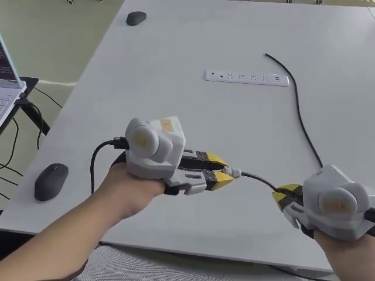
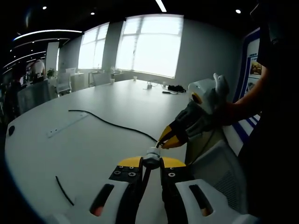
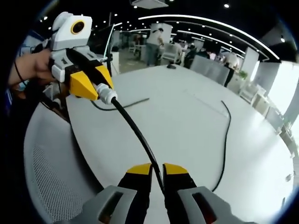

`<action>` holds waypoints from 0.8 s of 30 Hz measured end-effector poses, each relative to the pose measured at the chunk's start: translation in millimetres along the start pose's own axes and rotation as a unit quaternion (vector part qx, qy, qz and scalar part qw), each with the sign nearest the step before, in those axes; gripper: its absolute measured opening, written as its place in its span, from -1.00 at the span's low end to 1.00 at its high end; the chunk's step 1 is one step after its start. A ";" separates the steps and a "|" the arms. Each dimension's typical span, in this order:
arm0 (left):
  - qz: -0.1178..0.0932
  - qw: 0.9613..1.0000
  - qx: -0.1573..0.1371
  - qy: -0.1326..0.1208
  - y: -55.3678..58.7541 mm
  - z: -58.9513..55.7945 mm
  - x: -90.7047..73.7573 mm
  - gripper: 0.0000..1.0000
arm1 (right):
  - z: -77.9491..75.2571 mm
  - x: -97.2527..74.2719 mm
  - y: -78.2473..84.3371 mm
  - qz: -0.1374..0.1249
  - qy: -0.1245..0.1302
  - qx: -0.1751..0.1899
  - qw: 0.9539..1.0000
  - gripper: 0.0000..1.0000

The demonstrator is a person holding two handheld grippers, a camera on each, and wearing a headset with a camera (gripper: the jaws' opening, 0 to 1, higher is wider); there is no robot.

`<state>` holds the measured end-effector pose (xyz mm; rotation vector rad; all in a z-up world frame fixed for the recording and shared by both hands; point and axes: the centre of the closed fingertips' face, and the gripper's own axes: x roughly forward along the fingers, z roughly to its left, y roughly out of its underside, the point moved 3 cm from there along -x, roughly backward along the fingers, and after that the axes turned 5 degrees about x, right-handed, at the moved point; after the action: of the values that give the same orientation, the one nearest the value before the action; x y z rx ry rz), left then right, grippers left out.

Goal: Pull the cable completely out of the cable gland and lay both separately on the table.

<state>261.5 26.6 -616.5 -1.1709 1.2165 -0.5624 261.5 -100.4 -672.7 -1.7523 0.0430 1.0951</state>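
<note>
Evidently midway: at lower centre the left gripper point(image 1: 224, 174) clamps the cable gland point(image 1: 235, 172), and the right gripper point(image 1: 281, 194) clamps the cable point(image 1: 258, 178), not yet pulled free.

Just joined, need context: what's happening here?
A person works two handheld grippers over a white table. The left gripper is shut on the cable gland; the right gripper is shut on the black cable a short way along. The cable is not yet out of the gland; its far end trails across the table.
</note>
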 end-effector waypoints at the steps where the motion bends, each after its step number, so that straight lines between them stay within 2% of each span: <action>1: 0.002 1.000 0.000 0.000 0.5 0.0 -0.1 -0.70 | 0.4 -2.1 -3.9 -0.006 -0.001 -0.007 1.000 -0.87; 4: 0.004 1.000 0.000 0.002 1.1 -0.7 -0.1 -0.70 | 4.8 -6.6 -16.7 -0.017 -0.008 -0.039 0.999 -0.79; 7: 0.006 1.000 -0.001 0.001 2.1 -0.6 -0.1 -0.70 | 15.9 -8.2 -29.4 -0.023 -0.019 -0.083 0.996 -0.72; 9: 0.006 1.000 0.000 0.001 2.0 -0.8 0.1 -0.70 | 23.7 -8.0 -35.7 -0.025 -0.026 -0.108 0.993 -0.73; 11: 0.006 1.000 0.000 0.002 1.6 -1.2 0.6 -0.70 | 34.9 -6.8 -45.9 -0.045 -0.037 -0.135 0.989 -0.73; 12: 0.006 1.000 0.000 0.002 1.3 -1.3 1.0 -0.70 | 39.0 -4.3 -46.9 -0.041 -0.037 -0.155 0.986 -0.73; 13: 0.006 1.000 0.000 0.003 1.1 -1.3 1.3 -0.70 | 39.7 -2.8 -46.0 -0.032 -0.033 -0.165 0.985 -0.75; 17: 0.007 1.000 0.002 0.004 0.9 -1.9 1.7 -0.70 | 46.4 -0.7 -55.7 -0.039 -0.034 -0.182 0.982 -0.84; 19: 0.010 1.000 0.006 0.006 1.6 -3.2 2.5 -0.70 | 50.0 -1.7 -61.3 -0.046 -0.036 -0.199 0.978 -0.86; 22: 0.010 1.000 0.009 0.009 0.6 -5.4 3.2 -0.70 | 55.2 -2.5 -65.3 -0.043 -0.040 -0.235 0.970 -0.90; 24: 0.007 1.000 0.010 0.007 -0.2 -4.6 3.2 -0.70 | 55.0 -2.5 -64.8 -0.040 -0.039 -0.242 0.969 -0.94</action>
<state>258.3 22.0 -617.3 -1.1421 1.2275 -0.5712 256.5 -28.8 -627.2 -2.1152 -0.3695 1.1792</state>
